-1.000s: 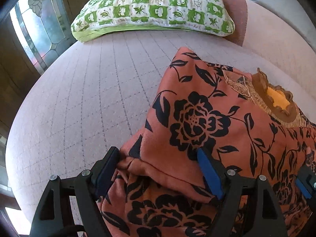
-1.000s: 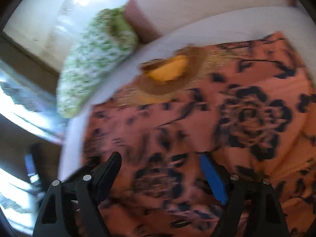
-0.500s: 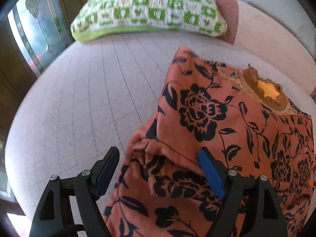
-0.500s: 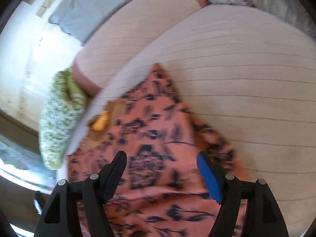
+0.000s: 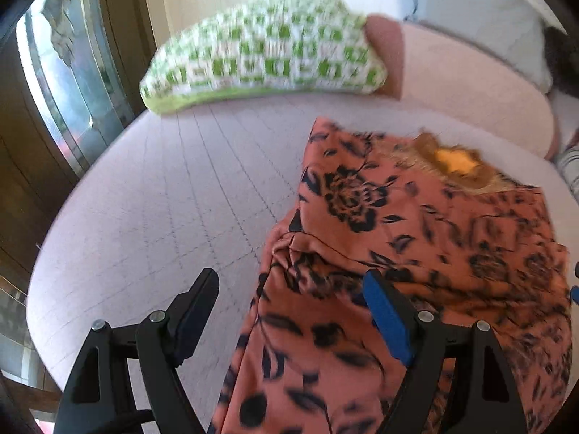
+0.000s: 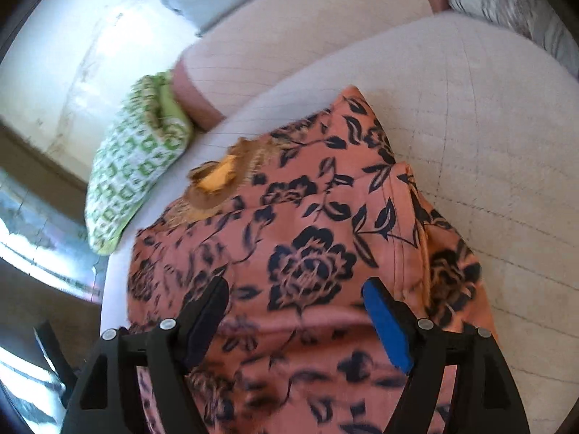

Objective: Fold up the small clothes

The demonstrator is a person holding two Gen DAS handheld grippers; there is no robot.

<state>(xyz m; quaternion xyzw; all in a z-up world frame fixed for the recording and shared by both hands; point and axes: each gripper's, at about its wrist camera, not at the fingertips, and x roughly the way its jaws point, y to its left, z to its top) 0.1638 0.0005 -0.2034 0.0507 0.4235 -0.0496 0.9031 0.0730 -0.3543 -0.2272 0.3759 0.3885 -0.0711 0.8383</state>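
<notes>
Item: floral garment (image 5: 416,253), salmon-orange with a black flower print and a gold-trimmed neckline (image 5: 454,164). It is lying on the quilted mattress (image 5: 173,195), partly folded, with its sleeves turned in over the body; the neckline end is pointing toward the green checked pillow (image 5: 260,61), and the hem end is running toward you, out of view.

Item: left gripper (image 5: 289,307). You are holding it above the garment's left folded edge, on the side away from the neckline. Its fingers are standing spread, gripping nothing; bunched cloth is sitting just ahead of them.

Item: right gripper (image 6: 295,309). You are holding it over the middle of the garment, below the neckline, with the right-hand sleeve fold just beside the blue finger (image 6: 385,320). Its fingers are also spread and empty.

Step in hand, as a judgement: the side folds appear made, and you are lining up for the lengthwise fold toward the neckline. To do it well:
- Be taking both hem corners level, one per gripper.
- Be pinching through every layer, so the tucked sleeves are not sliding out.
- Be smoothing the bunch near the left edge first; it looks likely to crease.
- Be carrying both sides evenly toward the neckline.
</notes>
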